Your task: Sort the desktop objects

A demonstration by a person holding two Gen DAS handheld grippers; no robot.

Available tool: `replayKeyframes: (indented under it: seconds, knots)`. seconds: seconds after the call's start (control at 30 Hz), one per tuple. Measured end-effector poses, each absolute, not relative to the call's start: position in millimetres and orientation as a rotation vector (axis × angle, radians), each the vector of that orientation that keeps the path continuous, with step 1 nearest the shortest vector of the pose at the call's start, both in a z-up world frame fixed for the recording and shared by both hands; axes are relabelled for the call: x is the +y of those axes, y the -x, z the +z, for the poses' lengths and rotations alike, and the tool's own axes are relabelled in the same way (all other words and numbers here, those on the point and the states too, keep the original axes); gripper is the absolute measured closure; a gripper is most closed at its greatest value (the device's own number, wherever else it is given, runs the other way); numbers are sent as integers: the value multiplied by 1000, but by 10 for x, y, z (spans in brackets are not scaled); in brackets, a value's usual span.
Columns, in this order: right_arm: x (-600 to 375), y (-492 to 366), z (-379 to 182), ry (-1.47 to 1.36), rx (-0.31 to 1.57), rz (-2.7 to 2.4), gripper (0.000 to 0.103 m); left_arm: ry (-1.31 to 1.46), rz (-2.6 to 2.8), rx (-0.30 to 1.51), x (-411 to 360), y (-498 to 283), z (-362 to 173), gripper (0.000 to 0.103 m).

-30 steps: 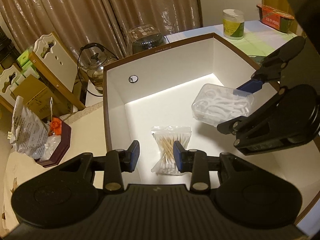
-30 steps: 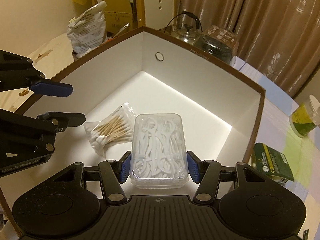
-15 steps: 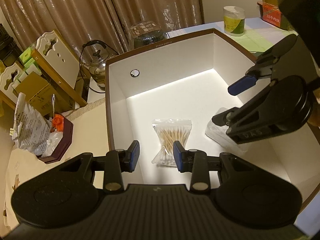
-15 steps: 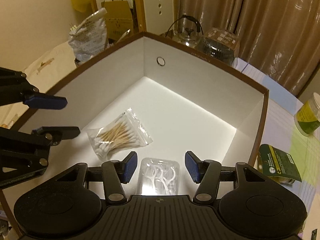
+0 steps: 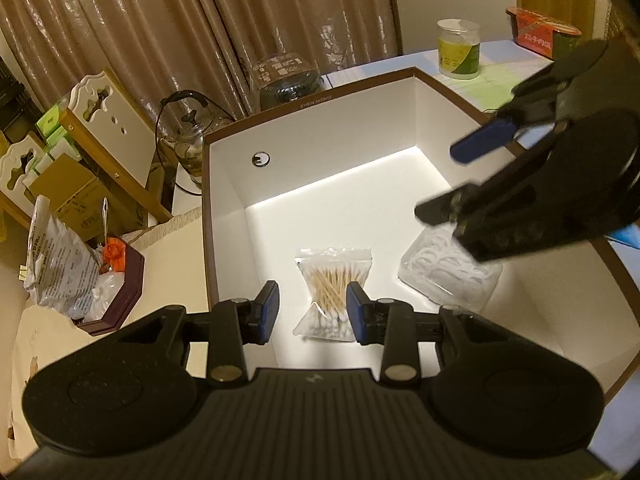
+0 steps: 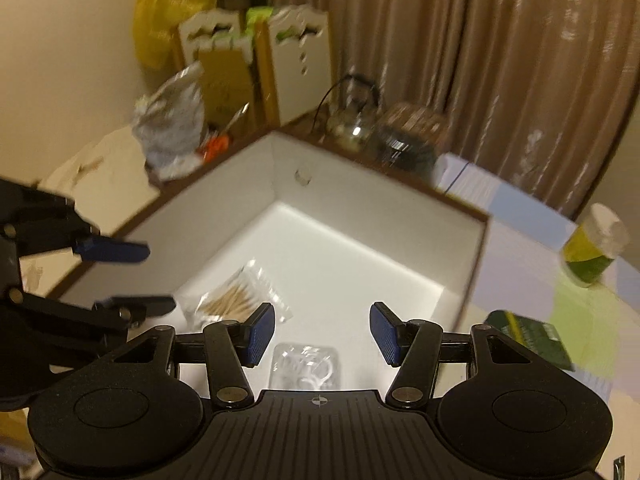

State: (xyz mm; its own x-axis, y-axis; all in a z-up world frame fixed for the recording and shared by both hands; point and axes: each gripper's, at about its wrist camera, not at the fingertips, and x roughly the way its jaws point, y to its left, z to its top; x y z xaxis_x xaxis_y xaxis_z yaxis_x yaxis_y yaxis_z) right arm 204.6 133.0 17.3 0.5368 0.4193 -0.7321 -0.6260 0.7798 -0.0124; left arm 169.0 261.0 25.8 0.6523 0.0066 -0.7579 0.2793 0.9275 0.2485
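A white box with a brown rim (image 5: 304,112) (image 6: 384,172) holds two items on its floor. A clear bag of cotton swabs (image 5: 332,292) (image 6: 232,300) lies just beyond my left gripper (image 5: 312,312), which is open and empty above it. A clear plastic case of floss picks (image 5: 448,276) (image 6: 306,368) lies to the right, partly hidden by my right gripper (image 5: 452,180). In the right wrist view my right gripper (image 6: 322,334) is open and empty, raised above the case.
On the table right of the box stand a green-labelled jar (image 5: 458,50) (image 6: 592,248), a green packet (image 6: 528,340) and a red-lidded tub (image 5: 540,36). A glass kettle (image 5: 192,140), a dark jar (image 5: 288,80), a foil bag (image 5: 60,264) and white racks stand left and behind.
My right gripper let go of the floss pick case, which now lies on the box floor, then opened wider and rose up and back. My left gripper stayed open over the swab bag.
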Motion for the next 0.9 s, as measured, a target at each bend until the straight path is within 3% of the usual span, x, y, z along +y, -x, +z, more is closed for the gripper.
replayKeyframes:
  seconds: [0.17, 0.3, 0.57, 0.63, 0.9]
  knots:
    - [971, -1925, 443, 222, 714, 574, 47, -362, -187, 803, 2450, -1625, 418, 71]
    - [607, -1766, 586, 175, 689, 501, 47, -362, -210, 765, 2323, -1573, 547, 64]
    - [-307, -1329, 536, 89, 742, 325, 46, -361, -289, 687, 1947, -1409, 780, 36]
    - [-558, -1190, 479, 78, 756, 276, 3, -359, -313, 668, 1812, -1341, 826, 28]
    - [-1529, -853, 304, 73, 807, 233, 1, -387, -338, 618, 1160, -1060, 937, 5]
